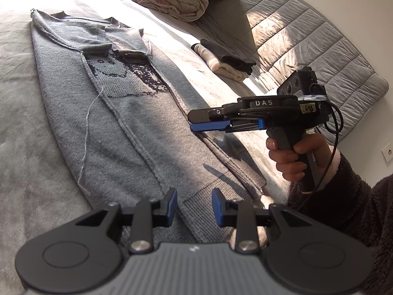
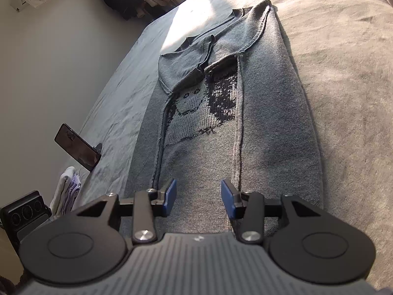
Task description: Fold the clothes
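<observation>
Left wrist view. A grey knitted sweater is shown laid flat on the bed, both sides and sleeves already turned inward so that a long narrow strip is formed. Its long axis is seen running from the ribbed hem, near the bed's near edge, to the collar, toward the far edge. The left hand-held gripper is held just above the hem with its jaws narrowly parted and nothing between them. The right hand-held gripper, carried by a hand in a dark fleece sleeve, is seen side-on over the sweater's right border; its opening cannot be judged from this angle. A stack of folded clothes and a rolled duvet are placed well apart, toward the padded headboard.

Right wrist view. The sweater is seen lengthwise, collar pointing away, the knitted face motif partly covered by the folded sleeves. The right hand-held gripper is poised over the hem, jaws moderately parted and empty. A phone is propped at the bed's left edge.

The knit is judged soft, limp and light, with some stretch and a grippy surface; the layers may slide apart. The ribbed hem corners are judged the best holds, all layers being pinched together.
</observation>
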Demonstrator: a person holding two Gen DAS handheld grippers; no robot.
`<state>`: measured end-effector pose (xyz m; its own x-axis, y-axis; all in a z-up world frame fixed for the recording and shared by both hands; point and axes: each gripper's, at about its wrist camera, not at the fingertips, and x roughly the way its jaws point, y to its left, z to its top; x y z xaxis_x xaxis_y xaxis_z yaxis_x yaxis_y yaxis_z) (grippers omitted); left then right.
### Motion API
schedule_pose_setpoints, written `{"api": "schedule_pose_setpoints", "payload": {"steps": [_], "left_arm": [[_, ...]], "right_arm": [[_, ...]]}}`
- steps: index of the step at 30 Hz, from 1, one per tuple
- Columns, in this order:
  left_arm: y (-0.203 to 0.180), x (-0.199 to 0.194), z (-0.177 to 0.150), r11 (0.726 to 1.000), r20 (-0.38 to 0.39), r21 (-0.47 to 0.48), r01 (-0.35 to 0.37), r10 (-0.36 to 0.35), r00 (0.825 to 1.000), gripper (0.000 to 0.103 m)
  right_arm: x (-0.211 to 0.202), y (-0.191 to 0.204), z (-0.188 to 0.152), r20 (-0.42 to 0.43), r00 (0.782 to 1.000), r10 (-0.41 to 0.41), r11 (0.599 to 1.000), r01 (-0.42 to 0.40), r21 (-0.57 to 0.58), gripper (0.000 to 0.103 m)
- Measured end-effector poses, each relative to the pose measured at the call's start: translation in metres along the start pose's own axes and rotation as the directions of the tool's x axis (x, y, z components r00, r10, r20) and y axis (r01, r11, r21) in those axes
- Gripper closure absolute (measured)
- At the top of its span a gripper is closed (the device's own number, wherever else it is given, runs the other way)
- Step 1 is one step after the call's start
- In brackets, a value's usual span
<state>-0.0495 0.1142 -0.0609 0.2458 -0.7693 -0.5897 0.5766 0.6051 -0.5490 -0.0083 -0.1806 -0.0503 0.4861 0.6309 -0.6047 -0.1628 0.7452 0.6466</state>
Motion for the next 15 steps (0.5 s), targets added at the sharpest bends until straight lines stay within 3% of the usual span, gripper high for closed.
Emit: {"api": "schedule_pose_setpoints", "payload": {"steps": [15], "left_arm": [[-0.0051, 0.0058, 0.0009, 1.000, -0.025, 0.015, 0.013, -0.013, 1.000, 0.072]], "right_arm": [[0.0004, -0.0014, 0.0023, 0.006, 1.000, 0.003, 1.000, -0.003, 0.007, 0.058]]}}
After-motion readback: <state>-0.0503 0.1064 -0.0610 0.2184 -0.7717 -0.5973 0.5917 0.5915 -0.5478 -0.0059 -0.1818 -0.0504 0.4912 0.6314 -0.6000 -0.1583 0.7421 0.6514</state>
